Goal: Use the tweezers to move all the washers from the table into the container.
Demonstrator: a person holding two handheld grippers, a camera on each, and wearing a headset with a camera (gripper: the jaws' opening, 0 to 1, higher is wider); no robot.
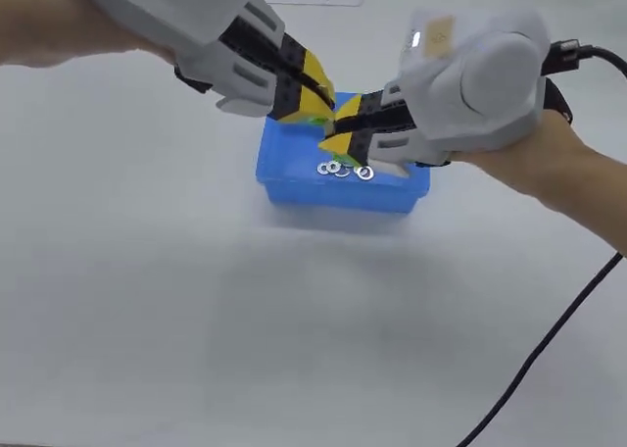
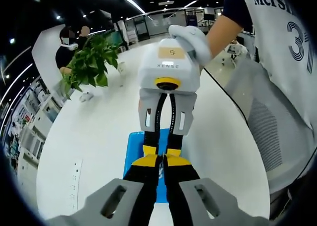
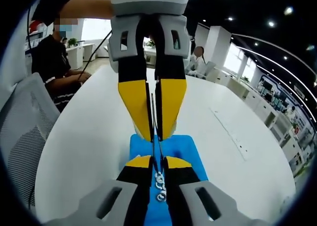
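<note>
Two hand-held grippers meet tip to tip above a blue container [image 1: 294,187] on a white table [image 1: 147,271]. The left gripper [image 1: 318,109] and the right gripper [image 1: 338,143] each have their jaws pressed together on thin metal tweezers [image 3: 154,132], whose long axis runs straight from one gripper to the other. A small cluster of washers [image 1: 343,170] lies in the container, just below the right gripper's tips, so that hand is nearer.

An open-plan office is suggested by long white worktables [image 3: 84,137], a grey mesh-backed chair [image 3: 22,132], a leafy green plant [image 2: 89,62], bright ceiling strip lights [image 2: 132,3] and a seated person [image 3: 52,62] nearby
</note>
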